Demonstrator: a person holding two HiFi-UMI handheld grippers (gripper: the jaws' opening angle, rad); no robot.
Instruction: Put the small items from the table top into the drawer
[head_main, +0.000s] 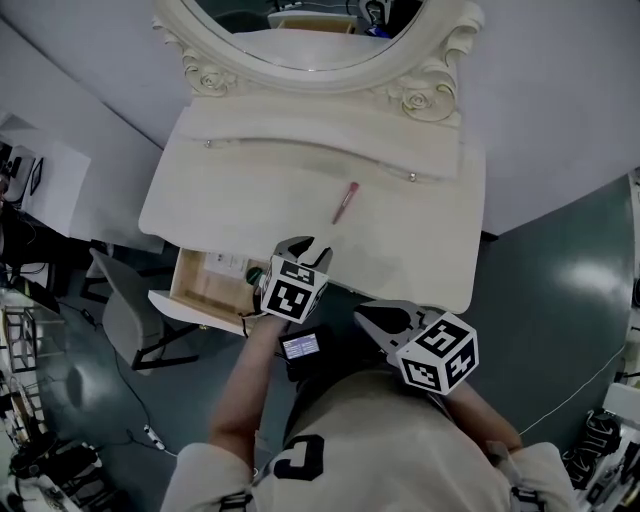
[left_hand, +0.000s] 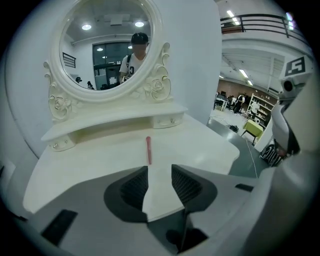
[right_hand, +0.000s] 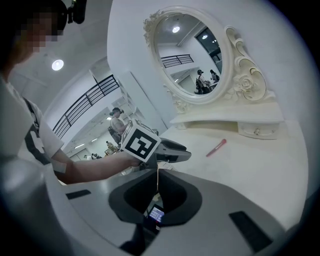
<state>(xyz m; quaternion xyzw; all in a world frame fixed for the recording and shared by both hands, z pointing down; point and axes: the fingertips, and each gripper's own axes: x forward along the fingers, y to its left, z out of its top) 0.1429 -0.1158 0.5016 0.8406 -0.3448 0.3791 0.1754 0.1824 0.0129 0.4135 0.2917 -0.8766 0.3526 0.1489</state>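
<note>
A slim pink pen (head_main: 345, 202) lies alone on the white dressing table (head_main: 420, 250), also seen as the pen (left_hand: 148, 150) and the pen (right_hand: 216, 147). My left gripper (head_main: 305, 248) hovers over the table's front edge, just short of the pen, with its jaws open and nothing between them (left_hand: 160, 172). At the table's front left a wooden drawer (head_main: 195, 290) stands pulled out, with small items inside. My right gripper (head_main: 385, 322) hangs off the front edge near my body, jaws together and holding nothing (right_hand: 158, 175).
An oval mirror (head_main: 310, 40) in a carved frame stands at the back over a raised shelf (head_main: 310, 150) with small knobbed drawers. A grey chair (head_main: 125, 310) stands left of the open drawer. A small lit screen (head_main: 301, 346) sits at my chest. Dark green floor surrounds the table.
</note>
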